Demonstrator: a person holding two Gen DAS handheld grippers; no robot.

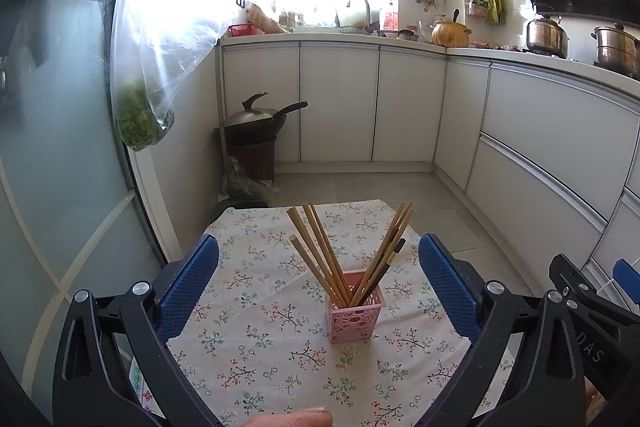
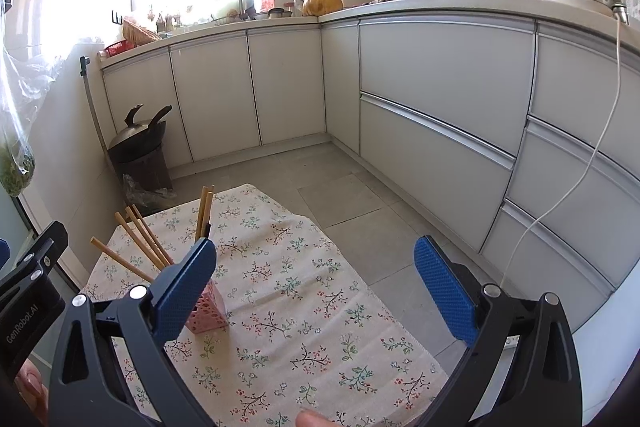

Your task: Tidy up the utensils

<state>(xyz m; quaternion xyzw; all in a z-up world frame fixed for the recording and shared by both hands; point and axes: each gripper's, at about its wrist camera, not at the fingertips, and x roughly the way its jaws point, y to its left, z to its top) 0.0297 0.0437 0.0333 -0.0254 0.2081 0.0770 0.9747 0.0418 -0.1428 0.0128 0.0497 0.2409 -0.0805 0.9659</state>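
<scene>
Left wrist: left tongs [image 1: 319, 285] spread, empty, apparently above basket [image 1: 354, 306].

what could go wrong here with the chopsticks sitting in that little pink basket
The pink basket is small and light-looking, while the chopsticks stand tall and splay to both sides, so a nudge from the open left gripper could tip it. It stands on a loose floral cloth; dragging the cloth may topple it. The right gripper, also open, has one finger close by the basket and could catch a stick.
</scene>
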